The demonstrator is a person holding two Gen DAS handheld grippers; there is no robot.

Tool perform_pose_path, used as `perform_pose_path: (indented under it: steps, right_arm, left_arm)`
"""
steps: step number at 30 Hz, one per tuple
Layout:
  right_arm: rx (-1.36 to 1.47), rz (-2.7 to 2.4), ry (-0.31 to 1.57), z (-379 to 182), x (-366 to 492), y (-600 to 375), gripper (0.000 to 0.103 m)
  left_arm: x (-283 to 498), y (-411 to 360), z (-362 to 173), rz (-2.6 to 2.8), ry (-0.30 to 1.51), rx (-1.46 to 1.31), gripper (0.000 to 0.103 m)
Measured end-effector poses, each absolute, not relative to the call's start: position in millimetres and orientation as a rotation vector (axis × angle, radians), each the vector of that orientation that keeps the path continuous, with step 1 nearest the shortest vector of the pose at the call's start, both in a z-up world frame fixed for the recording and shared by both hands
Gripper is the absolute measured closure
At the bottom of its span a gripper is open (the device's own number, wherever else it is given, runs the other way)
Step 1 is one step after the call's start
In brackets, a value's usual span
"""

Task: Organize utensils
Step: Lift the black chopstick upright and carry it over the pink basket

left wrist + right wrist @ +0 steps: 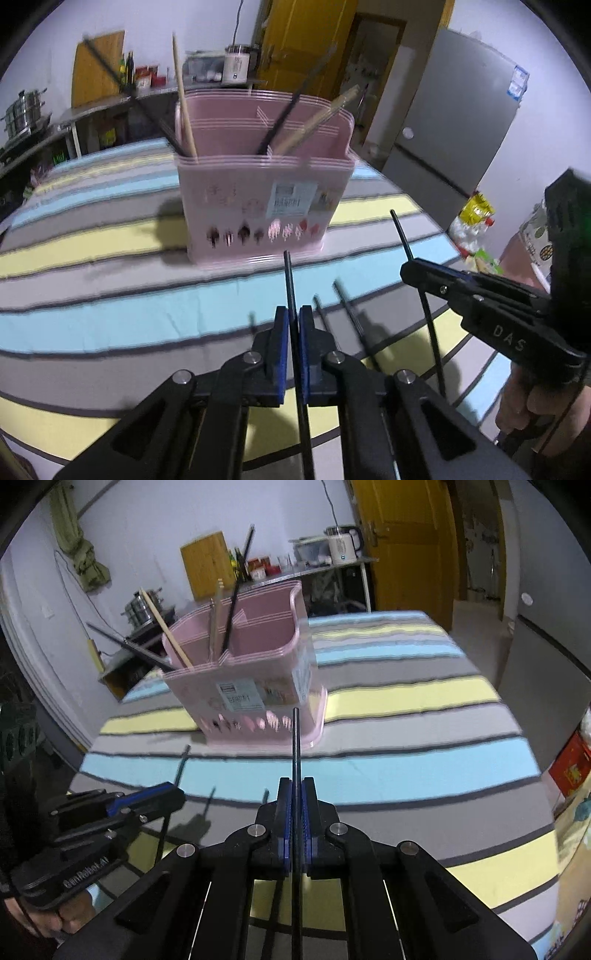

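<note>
A pink utensil holder [258,206] stands on the striped tablecloth, with wooden and black chopsticks leaning in its compartments; it also shows in the right wrist view [251,686]. My left gripper [294,314] is shut on a black chopstick [289,277] that points toward the holder. My right gripper [296,786] is shut on another black chopstick [295,738], tip near the holder's base. The right gripper shows in the left wrist view [424,273], to the right of the left one. Two more black chopsticks [347,310] lie on the cloth just ahead of the left gripper.
The table has a striped cloth [110,258] in blue, yellow and grey. A grey fridge [461,122] stands to the right, a yellow door [406,546] behind. A counter with pots, bottles and a kettle [343,544] runs along the back wall.
</note>
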State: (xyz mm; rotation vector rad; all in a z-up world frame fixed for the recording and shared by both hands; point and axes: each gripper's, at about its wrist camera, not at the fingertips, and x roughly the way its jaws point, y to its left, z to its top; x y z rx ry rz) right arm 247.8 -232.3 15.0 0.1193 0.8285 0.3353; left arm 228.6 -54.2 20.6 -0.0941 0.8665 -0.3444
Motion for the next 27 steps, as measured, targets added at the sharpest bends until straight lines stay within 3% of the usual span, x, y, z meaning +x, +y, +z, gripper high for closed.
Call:
perform_pose_path:
  steps: [12,27]
  right_arm:
    - [0.110,0.325,0.687,81,233,-241,0.098]
    - [0.096,0.302,0.665,96,210,-250,0.098]
  left_arm:
    - [226,-40,96,-0.346,0.717,-0.078,0.098]
    - [206,-30,109,-0.348,0.693,-0.084,0.098]
